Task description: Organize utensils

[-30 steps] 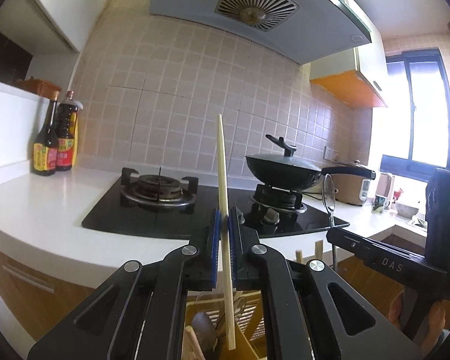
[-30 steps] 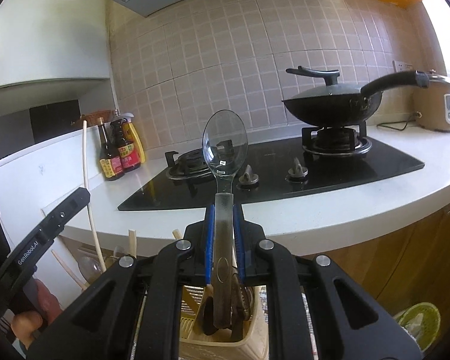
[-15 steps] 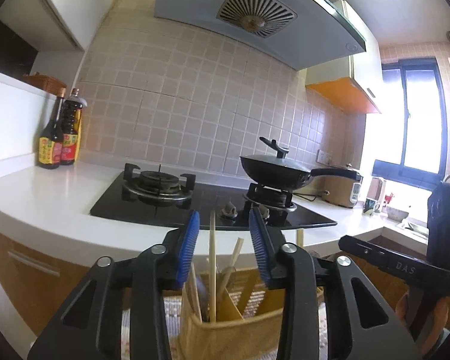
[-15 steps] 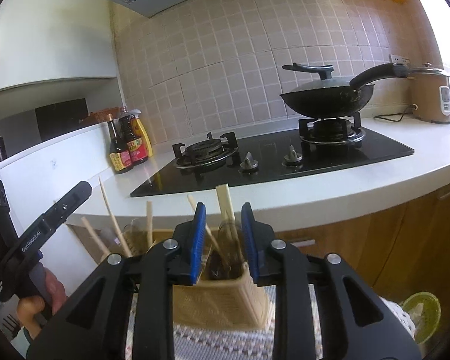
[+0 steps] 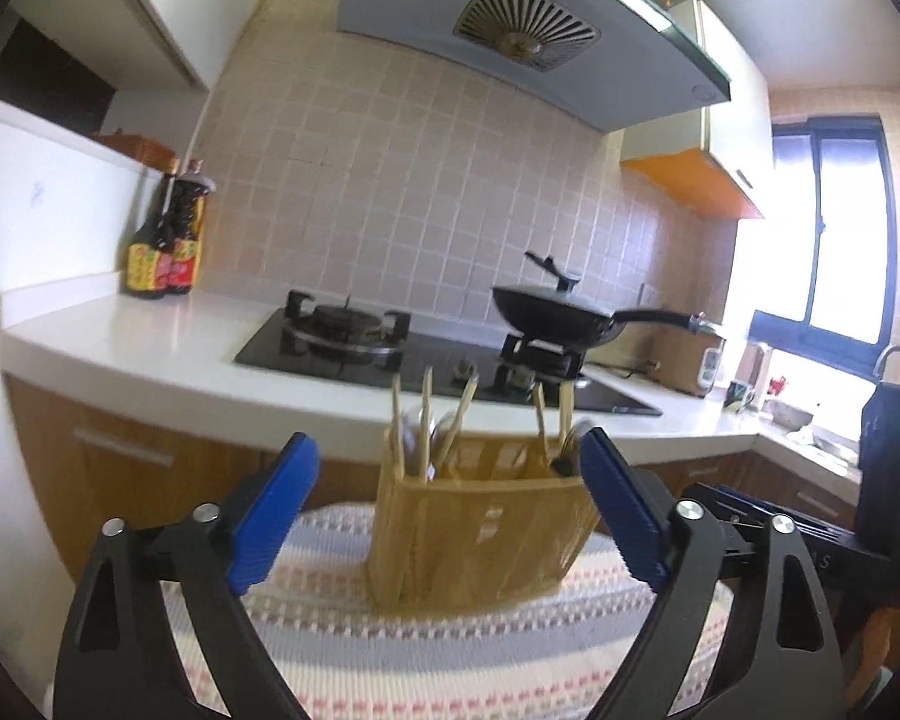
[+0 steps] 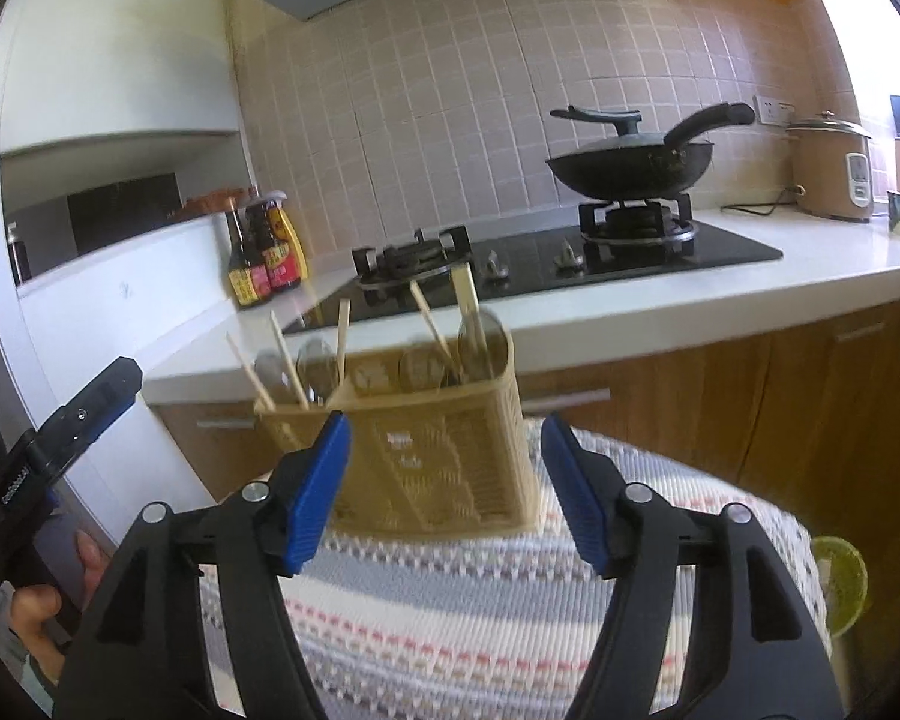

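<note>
Both tongs spread wide, holding nothing: left gripper (image 5: 444, 510), right gripper (image 6: 444, 492). Utensil holder (image 6: 444, 450) sits on the striped cloth (image 6: 450, 618), chopsticks (image 5: 426, 420) and spoons (image 6: 480, 336) upright inside. Chopsticks look light, stiff, slippery; pinch mid-shaft. Holder looks tippy.

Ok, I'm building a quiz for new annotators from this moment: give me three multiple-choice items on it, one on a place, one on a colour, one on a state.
1. Where does the utensil holder stand?
A. on the striped mat
B. on the stove
C. on the white counter

2. What colour are the gripper pads?
A. red
B. blue
C. green

3. What state is the left gripper in?
A. shut on a chopstick
B. shut on a spoon
C. open and holding nothing

Answers:
1. A, its base rests on the mat.
2. B, both views show blue pads.
3. C, its jaws stand wide apart.
</note>
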The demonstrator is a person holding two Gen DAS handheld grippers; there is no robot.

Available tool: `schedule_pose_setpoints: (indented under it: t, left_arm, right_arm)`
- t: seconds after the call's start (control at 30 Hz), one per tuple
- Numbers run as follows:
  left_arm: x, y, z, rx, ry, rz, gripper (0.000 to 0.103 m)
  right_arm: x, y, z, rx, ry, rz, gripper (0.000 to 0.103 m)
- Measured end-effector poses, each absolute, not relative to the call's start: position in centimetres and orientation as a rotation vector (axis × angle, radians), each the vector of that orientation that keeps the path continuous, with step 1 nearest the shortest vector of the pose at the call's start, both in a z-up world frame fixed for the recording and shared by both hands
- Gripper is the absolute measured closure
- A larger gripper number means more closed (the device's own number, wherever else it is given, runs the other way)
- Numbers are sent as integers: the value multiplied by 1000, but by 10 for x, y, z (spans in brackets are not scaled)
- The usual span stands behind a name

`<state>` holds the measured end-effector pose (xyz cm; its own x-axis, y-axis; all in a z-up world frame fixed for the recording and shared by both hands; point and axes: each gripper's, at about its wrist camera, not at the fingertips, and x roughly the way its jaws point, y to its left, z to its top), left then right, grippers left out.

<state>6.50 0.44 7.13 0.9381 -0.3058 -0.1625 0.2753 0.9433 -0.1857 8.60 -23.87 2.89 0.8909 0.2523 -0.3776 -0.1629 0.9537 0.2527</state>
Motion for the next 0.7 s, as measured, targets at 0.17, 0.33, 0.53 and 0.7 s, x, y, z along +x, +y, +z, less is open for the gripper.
schedule_pose_setpoints:
  t: [0.17, 0.33, 0.53, 0.7]
  left_arm:
    - [50, 1, 45, -142, 193, -170, 11]
    - [41, -12, 23, -59, 161, -62, 11]
    - [42, -20, 10, 4, 162, -48, 9]
    - [42, -29, 4, 61, 167, -31, 8]
  right_arm:
    - [65, -230, -7, 134, 409, 87, 25]
    - [65, -231, -20, 110, 365, 31, 25]
    - [66, -234, -21, 81, 311, 10, 25]
    - [57, -226, -18, 37, 270, 18, 25]
